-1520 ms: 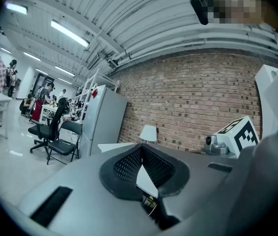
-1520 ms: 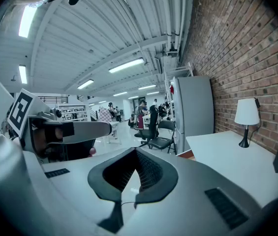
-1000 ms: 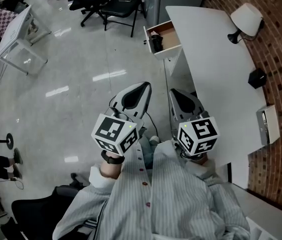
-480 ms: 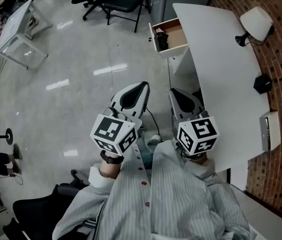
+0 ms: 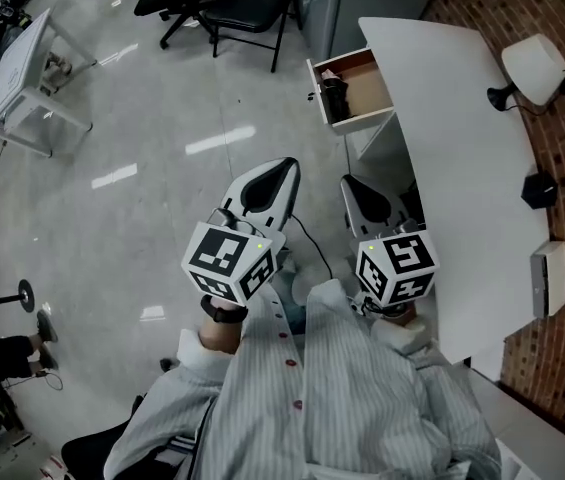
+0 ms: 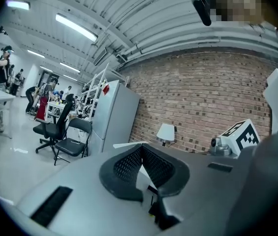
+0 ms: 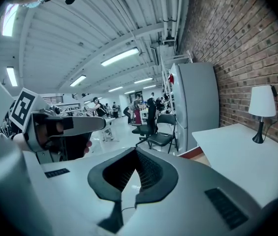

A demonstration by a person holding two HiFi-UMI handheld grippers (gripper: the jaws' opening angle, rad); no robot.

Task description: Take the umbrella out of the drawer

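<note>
Both mesh-padded, left gripper point(image 5: 289, 166) and right gripper point(image 5: 348, 182) closed empty — boxy wooden drawer point(image 5: 370, 88) holds dark umbrella point(image 5: 334, 97), perhaps.

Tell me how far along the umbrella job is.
Done: the drawer stands open, what looks like the umbrella lying inside. In hand: nothing; left claw and right claw are shut, empty, short of it. Left: reach, grip, lift out.

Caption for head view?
Left hand-held gripper and right hand-held gripper, shut and empty, short of the open drawer holding the umbrella.
</note>
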